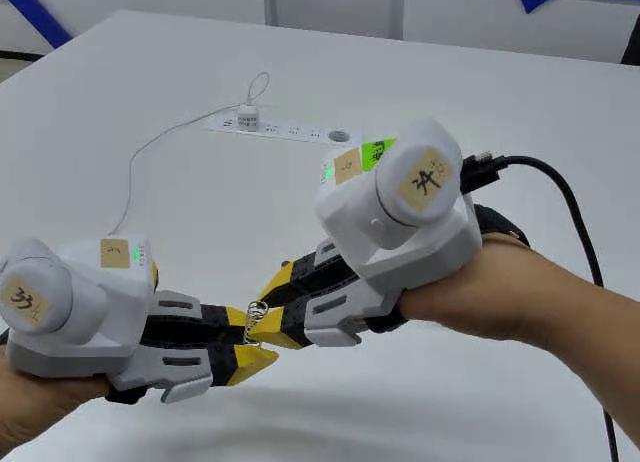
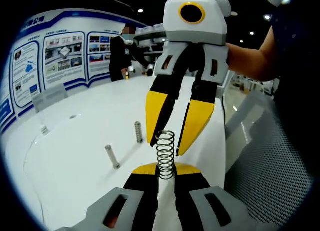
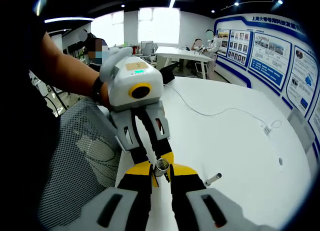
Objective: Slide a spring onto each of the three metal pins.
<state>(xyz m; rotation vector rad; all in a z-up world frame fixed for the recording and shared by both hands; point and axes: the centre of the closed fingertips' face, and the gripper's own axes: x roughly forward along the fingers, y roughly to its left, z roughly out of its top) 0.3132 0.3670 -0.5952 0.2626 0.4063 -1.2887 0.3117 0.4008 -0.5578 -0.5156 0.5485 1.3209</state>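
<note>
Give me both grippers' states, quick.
Left gripper: closed on the spring.
Right gripper: jaws straddle the spring; grip cannot be told.

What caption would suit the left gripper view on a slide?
Left gripper holds a spring between the right gripper's open jaws; two metal pins stand on the white table.

The spring's lower coils are buried between the jaws of the left hand-held gripper. Whether the right hand-held gripper touches the upper coils cannot be told. The farther pin looks ribbed, but it is too small to tell why. In the head view the spring is too small to count its turns, and the cable runs off the bottom edge.
</note>
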